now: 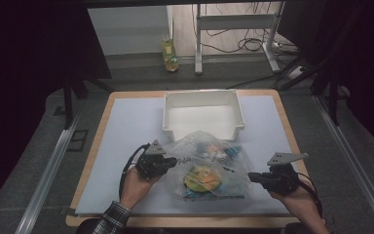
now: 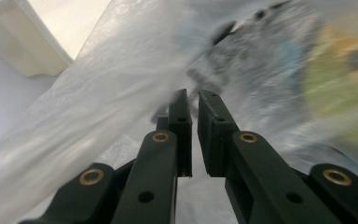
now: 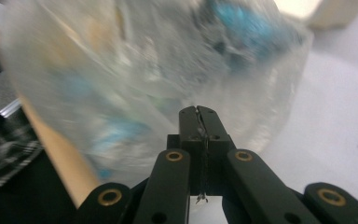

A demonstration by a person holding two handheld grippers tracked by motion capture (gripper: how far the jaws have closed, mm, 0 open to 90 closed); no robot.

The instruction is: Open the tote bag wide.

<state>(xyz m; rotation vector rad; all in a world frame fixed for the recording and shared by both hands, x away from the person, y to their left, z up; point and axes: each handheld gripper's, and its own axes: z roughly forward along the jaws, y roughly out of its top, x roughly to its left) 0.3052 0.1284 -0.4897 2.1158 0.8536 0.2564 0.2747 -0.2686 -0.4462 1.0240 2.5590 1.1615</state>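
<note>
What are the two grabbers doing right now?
Left gripper: slightly open beside the plastic bag, not pinching it.
Right gripper: shut on the plastic bag.

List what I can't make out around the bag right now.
- Contents of the clear bag: high view, crinkled film and glare; both gripper views are motion-blurred.
- Left tool: small gap between its jaws; whether film sits in it is unclear.
- Right tool: jaws shut; pinched film too thin to confirm.

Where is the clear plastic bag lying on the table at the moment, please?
In the high view, the clear plastic bag sits near the table's front edge, between the left gripper and right gripper, just in front of the white bin.
</note>
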